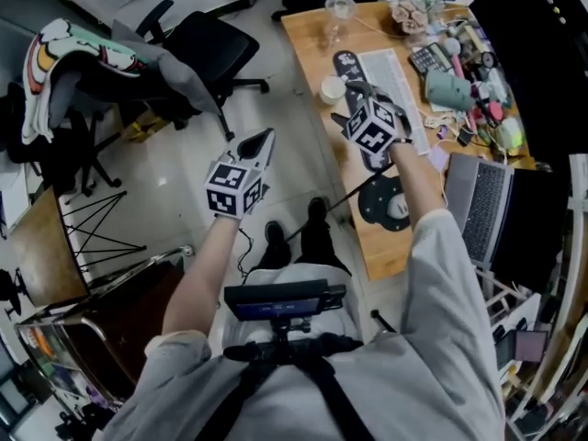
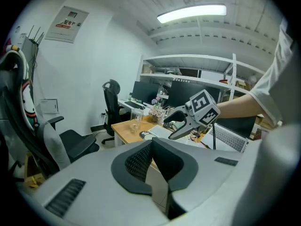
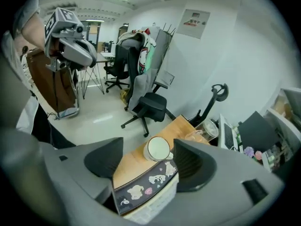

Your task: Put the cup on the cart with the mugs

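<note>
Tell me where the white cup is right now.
In the head view the white cup stands near the wooden desk's left edge, beside the long black pad, just ahead of the right gripper's open jaws.

Head view looks steeply down; all 3 views share the desk (image 1: 308,49), the right gripper view nearest.

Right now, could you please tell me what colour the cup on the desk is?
The cup is white; the right gripper view shows it best.

free: floor (image 1: 175,168) left of desk (image 1: 312,53) | obstacles: chair (image 1: 216,44), desk clutter (image 1: 459,72)
</note>
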`<state>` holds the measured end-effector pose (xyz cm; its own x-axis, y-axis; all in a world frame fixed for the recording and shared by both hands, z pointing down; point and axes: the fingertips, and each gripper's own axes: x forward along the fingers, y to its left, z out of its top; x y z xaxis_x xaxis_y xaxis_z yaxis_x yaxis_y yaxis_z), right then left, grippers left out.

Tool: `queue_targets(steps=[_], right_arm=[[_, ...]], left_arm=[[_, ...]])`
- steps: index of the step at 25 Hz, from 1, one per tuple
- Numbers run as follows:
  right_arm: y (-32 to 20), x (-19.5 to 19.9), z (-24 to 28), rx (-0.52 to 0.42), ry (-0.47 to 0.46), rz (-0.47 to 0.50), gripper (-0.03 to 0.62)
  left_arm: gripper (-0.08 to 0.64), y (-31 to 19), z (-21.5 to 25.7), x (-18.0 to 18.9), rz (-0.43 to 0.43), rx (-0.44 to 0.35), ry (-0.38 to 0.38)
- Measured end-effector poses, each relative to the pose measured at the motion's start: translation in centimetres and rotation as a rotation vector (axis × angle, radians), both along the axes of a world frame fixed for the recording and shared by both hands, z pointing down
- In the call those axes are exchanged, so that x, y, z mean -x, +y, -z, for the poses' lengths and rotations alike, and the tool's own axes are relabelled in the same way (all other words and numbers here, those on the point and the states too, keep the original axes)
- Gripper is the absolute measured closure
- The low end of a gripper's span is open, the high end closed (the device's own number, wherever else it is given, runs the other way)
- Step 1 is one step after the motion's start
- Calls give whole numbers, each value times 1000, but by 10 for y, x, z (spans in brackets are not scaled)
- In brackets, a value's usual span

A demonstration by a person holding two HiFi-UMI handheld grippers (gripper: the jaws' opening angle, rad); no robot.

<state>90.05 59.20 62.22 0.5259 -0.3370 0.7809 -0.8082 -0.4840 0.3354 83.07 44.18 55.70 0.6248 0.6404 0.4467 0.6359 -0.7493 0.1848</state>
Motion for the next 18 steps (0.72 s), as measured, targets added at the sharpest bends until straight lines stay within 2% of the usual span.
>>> queue_targets(steps=[3, 8, 10, 18], right_arm=[[-1, -15, -28, 70, -73, 102, 203], [0, -36, -59, 133, -127, 226, 181], [-1, -38, -73, 145, -173, 258, 146], [-10, -55, -110, 173, -254, 327, 144]], left_arm=[[557, 10, -18, -16, 9, -3, -27], [557, 30, -37, -32, 9, 5, -62], [557, 33, -42, -35, 10, 8, -75], [557, 31, -71, -68, 68, -33, -89]])
